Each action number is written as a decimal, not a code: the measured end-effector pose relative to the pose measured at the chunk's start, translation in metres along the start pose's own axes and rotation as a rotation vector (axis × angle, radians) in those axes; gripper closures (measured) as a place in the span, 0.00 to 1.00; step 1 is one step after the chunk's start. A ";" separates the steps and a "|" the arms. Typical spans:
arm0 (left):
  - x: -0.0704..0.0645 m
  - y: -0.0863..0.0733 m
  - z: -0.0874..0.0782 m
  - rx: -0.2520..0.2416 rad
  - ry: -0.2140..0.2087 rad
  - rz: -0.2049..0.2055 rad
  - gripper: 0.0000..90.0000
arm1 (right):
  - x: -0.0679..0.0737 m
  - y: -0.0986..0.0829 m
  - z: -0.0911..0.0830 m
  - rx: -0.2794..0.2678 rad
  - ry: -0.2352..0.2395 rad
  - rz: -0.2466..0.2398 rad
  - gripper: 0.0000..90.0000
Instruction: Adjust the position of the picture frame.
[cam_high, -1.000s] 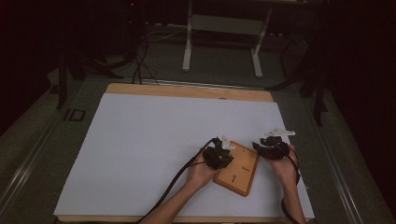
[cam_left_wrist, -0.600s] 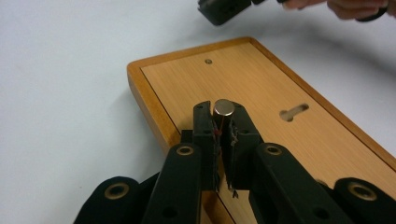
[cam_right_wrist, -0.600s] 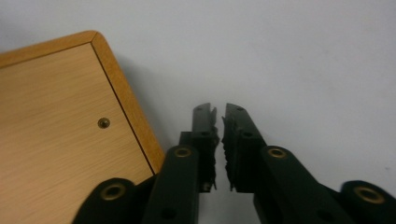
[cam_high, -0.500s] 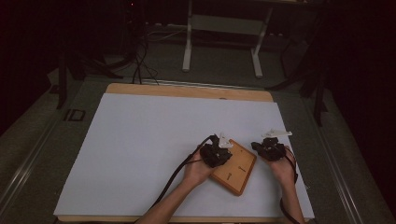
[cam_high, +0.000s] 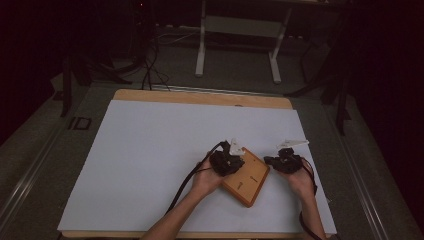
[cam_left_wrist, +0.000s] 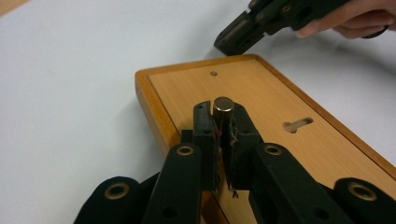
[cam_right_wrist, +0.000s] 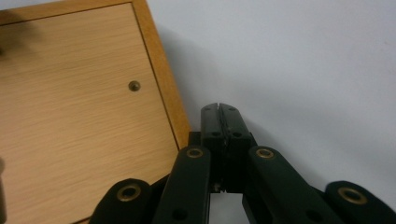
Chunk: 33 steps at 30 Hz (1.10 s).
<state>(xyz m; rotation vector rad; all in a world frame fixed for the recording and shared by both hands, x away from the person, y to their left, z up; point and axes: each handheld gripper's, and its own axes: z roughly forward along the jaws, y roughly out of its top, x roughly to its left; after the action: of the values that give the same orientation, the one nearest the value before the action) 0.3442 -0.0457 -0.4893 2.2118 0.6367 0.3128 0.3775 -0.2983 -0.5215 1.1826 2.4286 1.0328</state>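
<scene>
A flat wooden board (cam_high: 247, 179) with a raised rim lies on the white table sheet (cam_high: 150, 160) at the front right. My left gripper (cam_high: 231, 161) sits over the board's left end. In the left gripper view this gripper (cam_left_wrist: 222, 116) is shut on a small metal cylinder (cam_left_wrist: 223, 108) held upright above the board (cam_left_wrist: 261, 112). A keyhole slot (cam_left_wrist: 297, 124) and a small hole (cam_left_wrist: 214, 73) mark the board's face. My right gripper (cam_high: 270, 161) rests just right of the board. Its jaws (cam_right_wrist: 219, 114) are pressed together with nothing between them, beside the board's edge (cam_right_wrist: 161, 84).
A wooden tabletop strip (cam_high: 200, 97) shows beyond the white sheet. A white desk frame (cam_high: 237, 30) and cables (cam_high: 150, 65) stand on the floor behind the table. The other gripper (cam_left_wrist: 247, 32) and a hand appear at the far end of the board in the left gripper view.
The board and both grippers have shifted slightly leftward. The right gripper has drawn in closer to the board's right edge.
</scene>
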 end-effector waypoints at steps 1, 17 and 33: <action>0.001 0.000 0.000 0.004 0.002 -0.007 0.95 | 0.000 0.000 0.000 0.000 0.003 0.000 1.00; 0.034 -0.006 -0.009 0.053 0.088 -0.136 0.94 | 0.017 0.004 0.017 0.052 0.143 -0.010 1.00; 0.062 -0.029 -0.018 0.025 0.090 -0.186 0.94 | 0.042 0.013 0.029 0.043 0.264 -0.042 1.00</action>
<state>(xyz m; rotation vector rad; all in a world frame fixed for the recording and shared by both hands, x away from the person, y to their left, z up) 0.3785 0.0151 -0.4987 2.1520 0.8922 0.3107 0.3720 -0.2467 -0.5298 1.0613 2.6746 1.1965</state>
